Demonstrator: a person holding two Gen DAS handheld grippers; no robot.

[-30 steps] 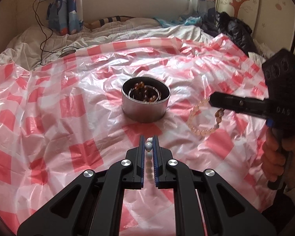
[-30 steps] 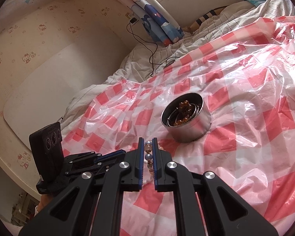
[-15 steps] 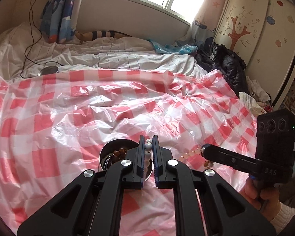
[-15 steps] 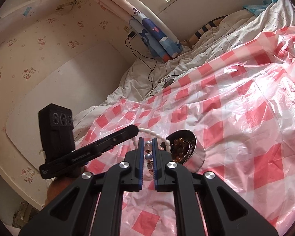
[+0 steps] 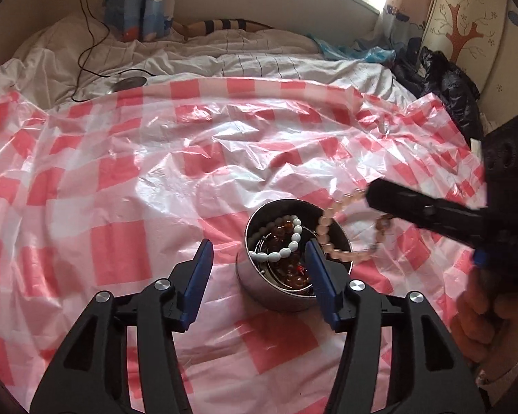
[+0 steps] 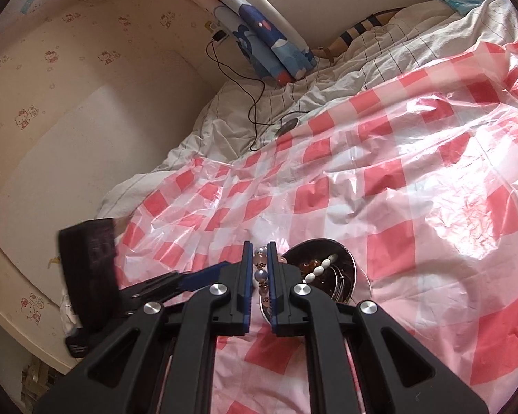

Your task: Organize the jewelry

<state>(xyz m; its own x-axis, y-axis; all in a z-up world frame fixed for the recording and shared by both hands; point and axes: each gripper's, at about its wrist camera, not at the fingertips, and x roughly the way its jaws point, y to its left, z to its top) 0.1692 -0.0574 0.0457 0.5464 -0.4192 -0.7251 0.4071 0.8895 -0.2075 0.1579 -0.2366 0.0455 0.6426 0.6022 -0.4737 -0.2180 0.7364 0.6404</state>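
Observation:
A round metal tin (image 5: 269, 293) stands on the red-and-white checked plastic sheet (image 5: 121, 179), with amber beads and a bangle inside. A white bead bracelet (image 5: 286, 245) lies on top of them, free of any grip. Just above the tin hovers my left gripper (image 5: 259, 262); its jaws are opening and no pad touches anything. From the right, my right gripper (image 5: 371, 195) is shut on a peach bead bracelet (image 5: 328, 227) whose loop hangs over the tin's rim. The right wrist view shows those beads (image 6: 260, 269) pinched between the pads, beside the tin (image 6: 355, 272).
The sheet covers a bed with rumpled white bedding (image 5: 224, 51) at the back. A black cable and charger puck (image 5: 127, 84) lie on it at far left. Dark clothing (image 5: 445, 82) is piled at the right by a wardrobe. A hand (image 5: 483, 314) holds the right gripper.
My left gripper came over the tin and opened, and the white bracelet it held now lies in the tin. The right gripper carried the peach bracelet up to the tin's rim.

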